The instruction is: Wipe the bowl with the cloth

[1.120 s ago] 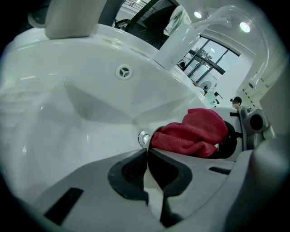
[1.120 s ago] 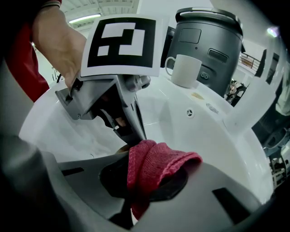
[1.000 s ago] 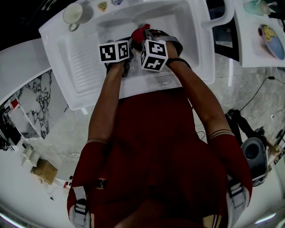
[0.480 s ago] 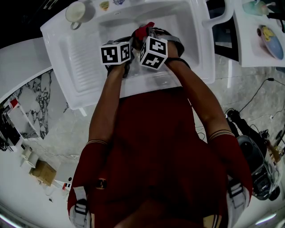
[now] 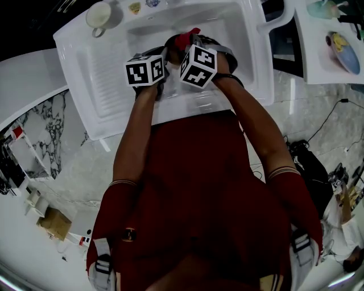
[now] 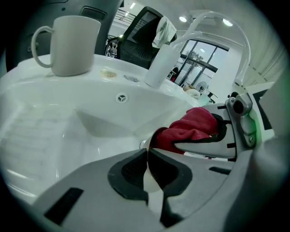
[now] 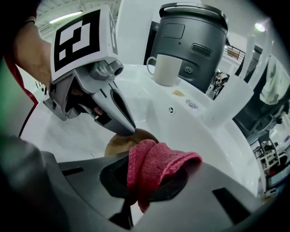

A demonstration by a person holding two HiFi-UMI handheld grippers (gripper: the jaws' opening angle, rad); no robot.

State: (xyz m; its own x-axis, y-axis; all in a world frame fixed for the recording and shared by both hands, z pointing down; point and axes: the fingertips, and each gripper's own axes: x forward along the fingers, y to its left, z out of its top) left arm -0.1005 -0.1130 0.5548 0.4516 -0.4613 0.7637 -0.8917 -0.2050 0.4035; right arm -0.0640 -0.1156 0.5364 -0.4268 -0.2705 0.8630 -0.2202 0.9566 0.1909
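Both grippers are down in the white sink (image 5: 244, 34). My left gripper (image 6: 147, 165) is shut on the rim of a tan bowl (image 7: 118, 144); only a pale sliver of that rim (image 6: 148, 183) shows between its pads. In the right gripper view the left gripper (image 7: 128, 128) pinches the bowl's far edge. My right gripper (image 7: 136, 186) is shut on a folded red cloth (image 7: 156, 165), which lies over the bowl's near side. From the head view the cloth (image 5: 183, 40) peeks out above the two marker cubes, and the bowl is hidden.
A white mug (image 5: 98, 16) stands on the sink's back left corner beyond the ribbed drainboard (image 5: 96, 74). A curved tap (image 6: 217, 27) and a white bottle (image 6: 161, 63) rise behind the basin. A grey rice cooker (image 7: 190, 36) stands behind the mug. Dishes (image 5: 344, 51) lie at the far right.
The left gripper's marker cube has shifted slightly left. Both grippers keep their holds, and the cloth stays at the bowl.
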